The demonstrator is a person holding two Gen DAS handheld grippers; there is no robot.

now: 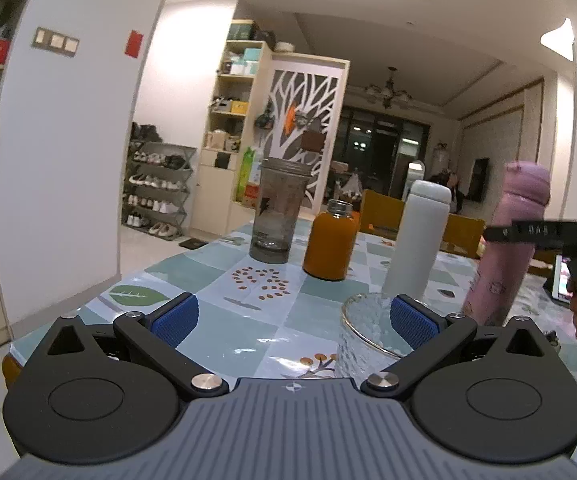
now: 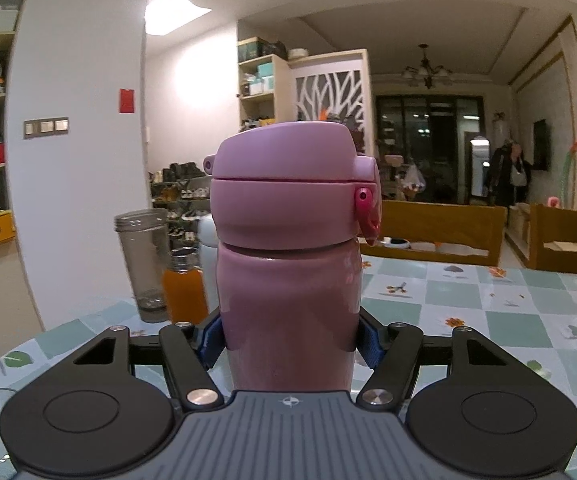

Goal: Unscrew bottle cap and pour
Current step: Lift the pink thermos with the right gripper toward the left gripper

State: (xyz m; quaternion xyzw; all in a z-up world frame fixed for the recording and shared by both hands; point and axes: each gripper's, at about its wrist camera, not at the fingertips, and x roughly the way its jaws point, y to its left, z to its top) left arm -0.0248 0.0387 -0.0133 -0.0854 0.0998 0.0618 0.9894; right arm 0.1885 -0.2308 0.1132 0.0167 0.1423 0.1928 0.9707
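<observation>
**Fingers clamp the pink flask, cap untouched**

The right gripper (image 2: 290, 342) pinches the tall pink metal flask (image 2: 288, 304) low on its body, upright above the tiled tablecloth (image 2: 468, 304). The left gripper (image 1: 294, 316) is spread wide, empty, beside the ribbed clear glass cup (image 1: 362, 340). The glossy flask looks stiff, slippery, probably heavy; its pink hinged lid (image 2: 288, 184) should be taken around its lower ring.

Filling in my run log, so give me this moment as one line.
right gripper: shut on pink bottle | cap: on | left gripper: open, empty | glass: beside left gripper's right finger
</observation>
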